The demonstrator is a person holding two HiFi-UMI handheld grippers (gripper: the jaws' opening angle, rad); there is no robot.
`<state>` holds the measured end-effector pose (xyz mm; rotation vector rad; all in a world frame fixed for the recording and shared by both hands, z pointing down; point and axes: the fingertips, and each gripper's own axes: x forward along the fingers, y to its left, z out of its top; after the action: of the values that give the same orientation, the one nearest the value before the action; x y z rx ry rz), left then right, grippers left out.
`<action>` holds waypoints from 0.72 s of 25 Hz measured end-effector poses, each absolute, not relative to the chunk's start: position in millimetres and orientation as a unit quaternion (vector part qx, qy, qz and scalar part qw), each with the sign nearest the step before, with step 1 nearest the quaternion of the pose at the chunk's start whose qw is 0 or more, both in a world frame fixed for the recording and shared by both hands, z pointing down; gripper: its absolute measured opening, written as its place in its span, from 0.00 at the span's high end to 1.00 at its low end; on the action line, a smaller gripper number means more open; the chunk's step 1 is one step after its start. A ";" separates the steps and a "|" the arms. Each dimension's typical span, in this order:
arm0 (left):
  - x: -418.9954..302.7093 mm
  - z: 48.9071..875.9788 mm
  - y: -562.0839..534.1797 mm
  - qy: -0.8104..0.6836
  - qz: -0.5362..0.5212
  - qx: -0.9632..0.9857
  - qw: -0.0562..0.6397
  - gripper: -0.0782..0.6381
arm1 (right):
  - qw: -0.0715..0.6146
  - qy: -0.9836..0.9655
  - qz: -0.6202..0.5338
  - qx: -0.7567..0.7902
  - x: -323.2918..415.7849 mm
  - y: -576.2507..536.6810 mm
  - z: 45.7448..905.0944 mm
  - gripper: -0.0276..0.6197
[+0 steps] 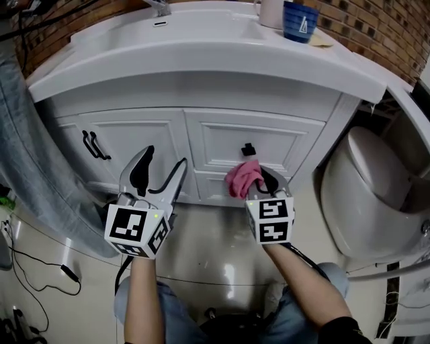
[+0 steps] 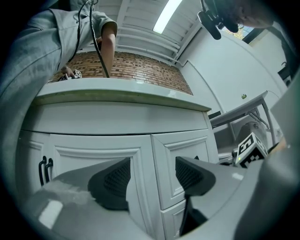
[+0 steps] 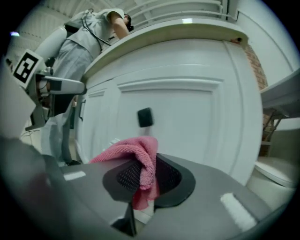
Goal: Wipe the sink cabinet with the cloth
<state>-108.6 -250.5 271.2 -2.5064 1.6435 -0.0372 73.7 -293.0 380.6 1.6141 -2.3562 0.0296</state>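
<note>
The pink cloth (image 3: 140,161) is clamped between the closed jaws of the right gripper (image 1: 257,180). It is held low in front of the right-hand door of the white sink cabinet (image 1: 269,87), just below the black knob (image 1: 248,148). Contact with the door cannot be confirmed. The jaws of the left gripper (image 1: 165,160) are set apart with nothing between them. They are directed at the cabinet front, right of the black door handles (image 1: 95,144).

At frame centre, your right gripper (image 1: 259,177) pinched the pink cloth (image 1: 242,179) close to the white sink cabinet (image 1: 201,131), below a black knob (image 1: 248,148). Your left gripper (image 1: 166,156) hung centre-left, jaws apart. A blue cup (image 1: 300,20) stood upper right.
</note>
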 end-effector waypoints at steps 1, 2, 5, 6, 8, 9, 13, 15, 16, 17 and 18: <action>-111.9 270.2 -248.7 0.550 -0.014 -0.832 0.073 0.47 | 0.142 -0.833 0.011 0.535 48.1 -292.3 384.6 0.87; -114.9 269.1 -246.1 0.552 -0.015 -0.831 0.075 0.47 | 0.143 -0.847 0.014 0.512 24.1 -291.6 389.7 0.87; -126.5 268.4 -236.4 0.557 -0.025 -0.827 0.078 0.47 | 0.151 -0.874 0.027 0.461 -36.5 -292.3 407.4 0.88; -133.0 270.2 -233.9 0.560 -0.033 -0.824 0.078 0.47 | 0.153 -0.880 0.030 0.449 -52.9 -294.1 412.3 0.88; -147.2 275.4 -230.4 0.567 -0.049 -0.819 0.075 0.47 | 0.155 -0.885 0.028 0.439 -73.2 -299.5 417.1 0.88; -153.1 277.1 -228.6 0.570 -0.053 -0.816 0.074 0.47 | 0.156 -0.883 0.025 0.441 -75.6 -301.8 417.9 0.88; -166.8 274.3 -224.2 0.577 -0.041 -0.813 0.070 0.47 | 0.173 -0.864 0.014 0.473 -49.5 -303.4 420.6 0.88; -165.1 273.9 -227.2 0.573 -0.033 -0.816 0.066 0.47 | 0.176 -0.849 0.024 0.498 -19.4 -302.1 420.4 0.88; -162.0 273.9 -229.2 0.570 -0.032 -0.819 0.066 0.47 | 0.176 -0.840 0.033 0.511 -1.4 -301.6 420.2 0.88; -158.4 273.6 -231.0 0.566 -0.031 -0.821 0.067 0.47 | 0.175 -0.832 0.043 0.524 17.3 -301.1 419.9 0.87; -154.8 273.0 -232.4 0.562 -0.031 -0.824 0.069 0.47 | 0.175 -0.824 0.051 0.537 36.4 -300.7 419.3 0.88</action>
<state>-154.8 -232.4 273.0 -2.4811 1.6908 -0.0935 36.4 -300.7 419.3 1.5212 -2.3347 0.1447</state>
